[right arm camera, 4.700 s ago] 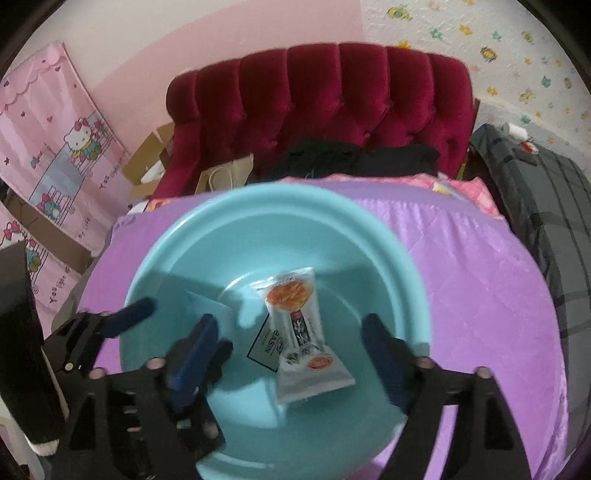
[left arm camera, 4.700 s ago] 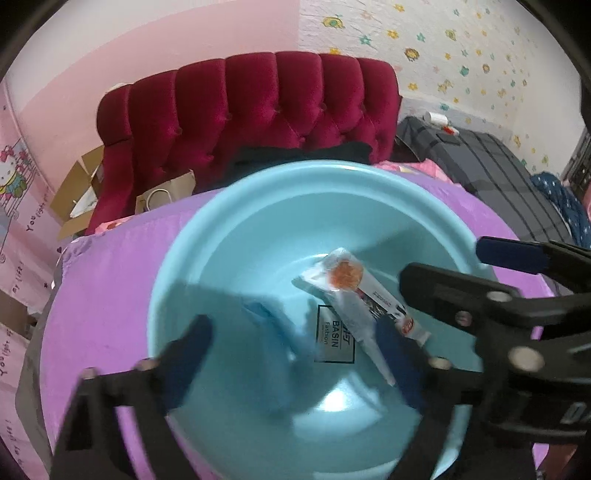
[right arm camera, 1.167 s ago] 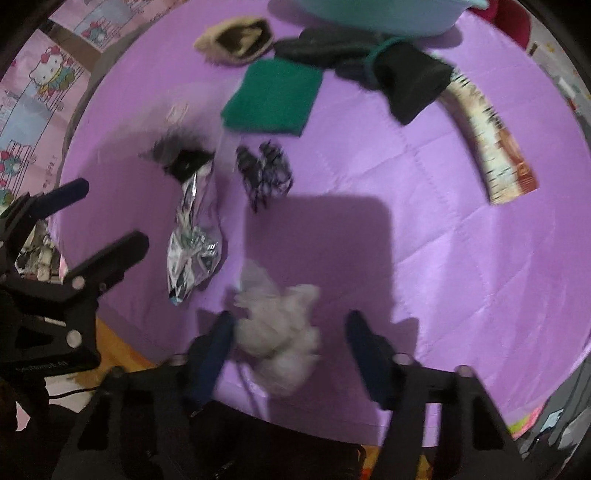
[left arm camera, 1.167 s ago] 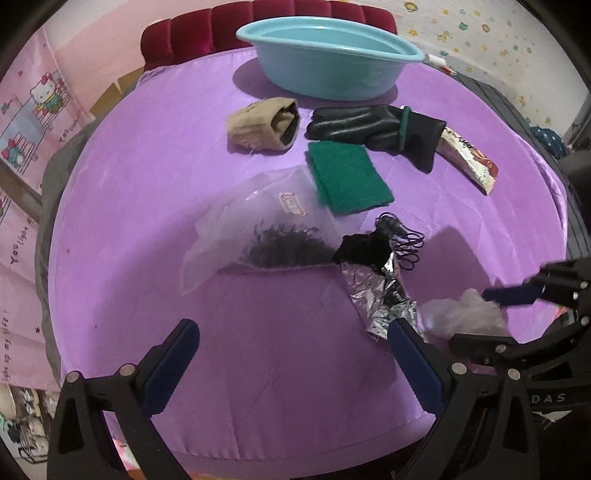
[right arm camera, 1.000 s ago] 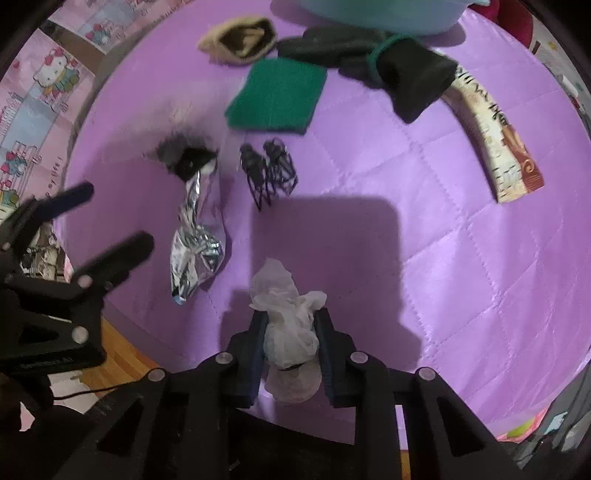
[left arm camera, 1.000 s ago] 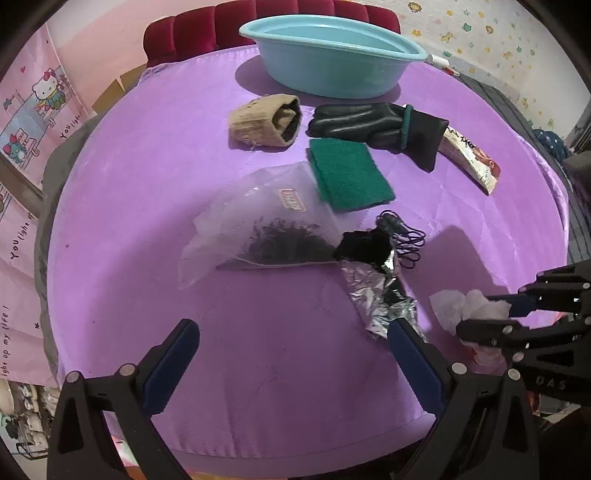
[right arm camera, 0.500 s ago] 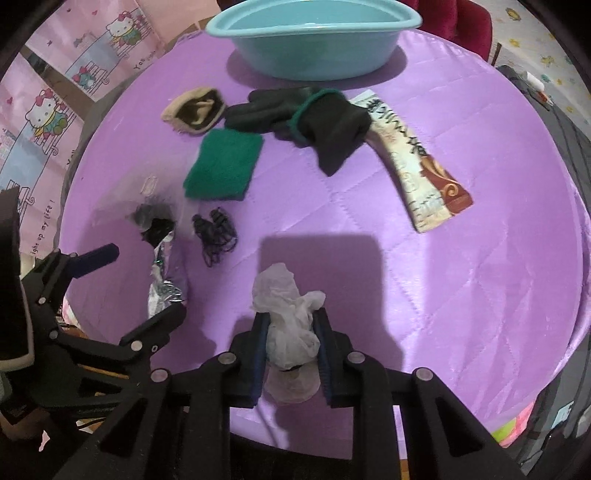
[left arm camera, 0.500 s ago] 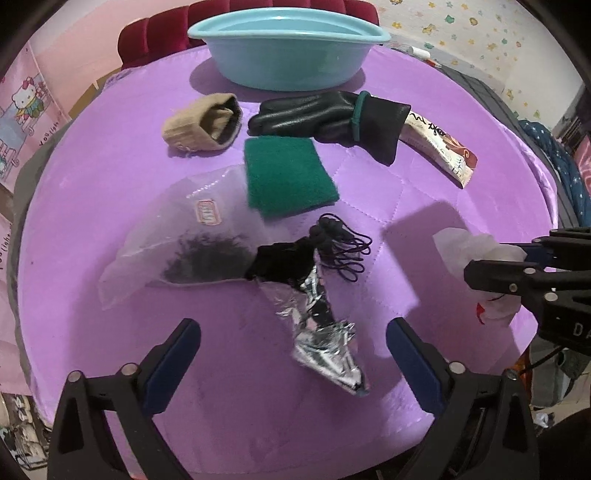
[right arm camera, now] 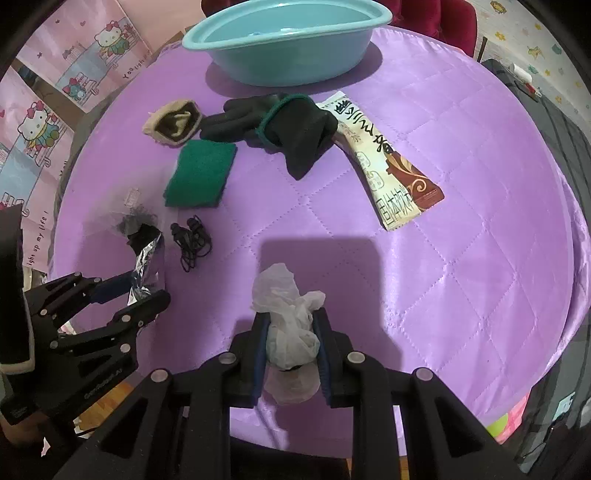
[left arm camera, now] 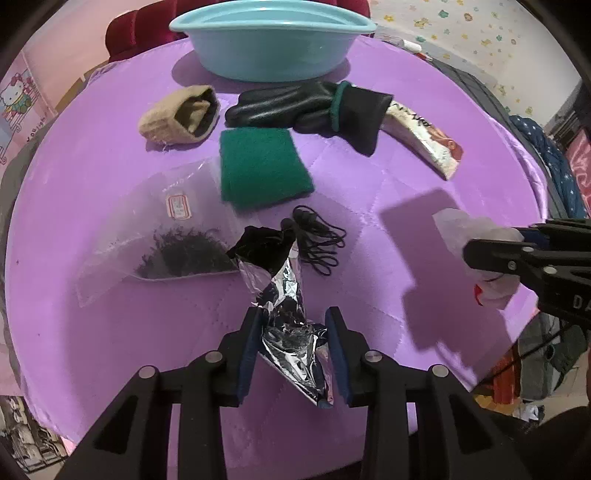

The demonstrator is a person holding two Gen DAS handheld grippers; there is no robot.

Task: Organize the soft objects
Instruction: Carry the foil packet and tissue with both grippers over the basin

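Note:
My right gripper (right arm camera: 290,328) is shut on a crumpled white plastic bag (right arm camera: 286,306) and holds it above the purple table's near edge; the bag also shows in the left wrist view (left arm camera: 476,240). My left gripper (left arm camera: 293,332) is closed around a crinkled silver foil bag (left arm camera: 291,325) lying on the table; it also shows in the right wrist view (right arm camera: 144,269). A blue basin (left arm camera: 273,40) stands at the far side. A black glove (left arm camera: 314,107), a green pad (left arm camera: 262,166), a tan sock (left arm camera: 177,114), a clear bag (left arm camera: 162,236) and black hair ties (left arm camera: 317,236) lie between.
A long snack packet (right arm camera: 384,162) lies right of the glove. The round purple quilted table (right arm camera: 461,258) drops off at its near edge. A red tufted headboard (left arm camera: 147,22) and pink wall posters (right arm camera: 44,122) stand behind and left.
My left gripper has closed from wide open onto the foil bag. My right gripper holds the white bag and has lifted it since closing on it a second ago.

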